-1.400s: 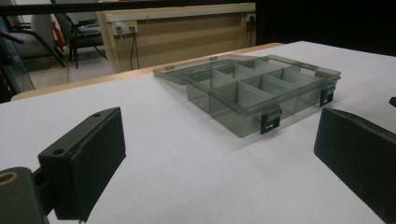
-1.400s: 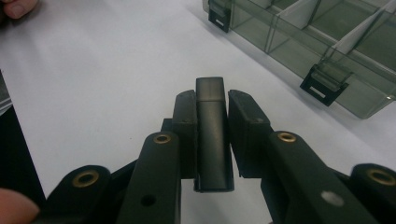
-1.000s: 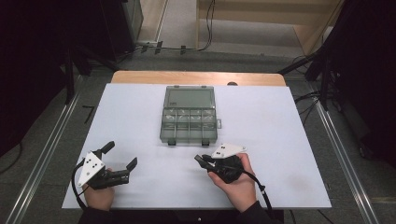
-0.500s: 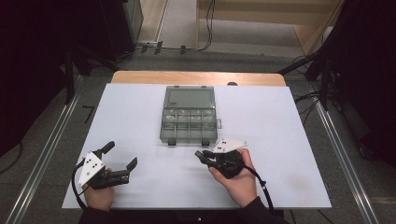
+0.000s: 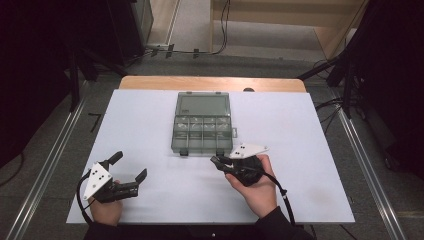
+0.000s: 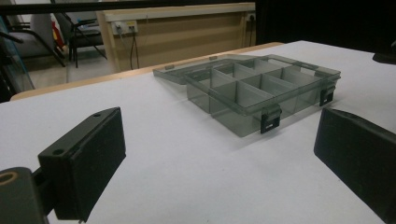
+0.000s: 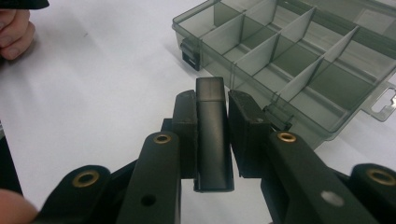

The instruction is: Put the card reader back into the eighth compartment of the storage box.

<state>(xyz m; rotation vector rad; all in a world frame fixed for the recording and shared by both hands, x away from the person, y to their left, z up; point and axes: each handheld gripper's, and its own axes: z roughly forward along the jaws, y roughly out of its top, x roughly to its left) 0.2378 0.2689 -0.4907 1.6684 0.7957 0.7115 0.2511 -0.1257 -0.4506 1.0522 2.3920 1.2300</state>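
A: Status check. We have the right gripper (image 7: 212, 135) clamped on a small dark rectangular block (image 7: 212, 140), with both jaws pressed against its long sides. In the high view the same right gripper (image 5: 220, 163) sits just in front of the organizer box (image 5: 202, 131), near its front right corner and latch (image 5: 219, 152).

B: And the left gripper (image 5: 131, 169)?

A: Its jaws stand wide apart with nothing between them. It rests on the white table (image 5: 150, 125) at the near left, well apart from the box. In its own view the box (image 6: 261, 88) lies ahead, between the two jaws.

B: Container condition?

A: The box is a smoky transparent case with its lid (image 5: 203, 104) folded flat back on the table. The tray is split by dividers into two rows of compartments (image 7: 299, 60). Every compartment we can see into is empty; the right gripper view shows bare floors in the near ones.

B: So where do we stand on progress?

A: We judge it early. The box is open and ready, and the block is picked up and carried to the front edge, but not yet over any compartment. What is left: lift it past the front wall, lower it into a cell, and let it go. We see no other loose pieces on the table.
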